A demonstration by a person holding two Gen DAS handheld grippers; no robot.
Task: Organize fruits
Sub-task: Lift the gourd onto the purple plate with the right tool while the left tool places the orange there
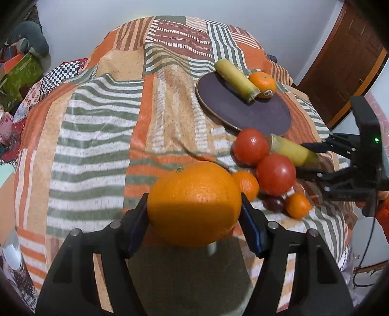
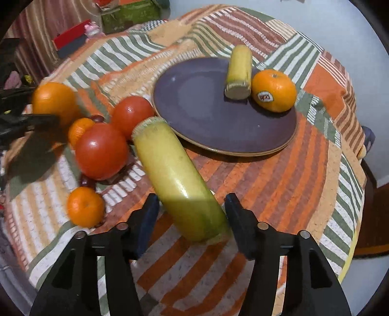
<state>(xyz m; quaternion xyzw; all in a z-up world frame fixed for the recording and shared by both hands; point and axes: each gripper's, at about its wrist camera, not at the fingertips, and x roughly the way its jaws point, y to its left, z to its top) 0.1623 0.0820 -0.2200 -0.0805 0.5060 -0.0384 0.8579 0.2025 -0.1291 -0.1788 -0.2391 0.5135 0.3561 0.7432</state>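
Observation:
My left gripper (image 1: 194, 214) is shut on a large orange (image 1: 194, 194), pads pressed to both its sides, above the patchwork cloth. That orange (image 2: 54, 102) also shows at the left of the right wrist view. My right gripper (image 2: 192, 211) straddles a cut yellow banana piece (image 2: 177, 177) lying on the cloth; a slim gap shows at the left pad, so it stands open. A purple plate (image 2: 199, 109) holds a shorter banana piece (image 2: 239, 70) and a stickered mandarin (image 2: 273, 90).
Two tomatoes (image 2: 132, 115) (image 2: 101, 150), two small mandarins (image 2: 80, 131) (image 2: 85, 206) and a dark grape (image 1: 274, 203) cluster left of the banana. The table's edge falls off at the right, with a wooden door (image 1: 340, 60) beyond. Boxes (image 2: 128, 14) sit past the far edge.

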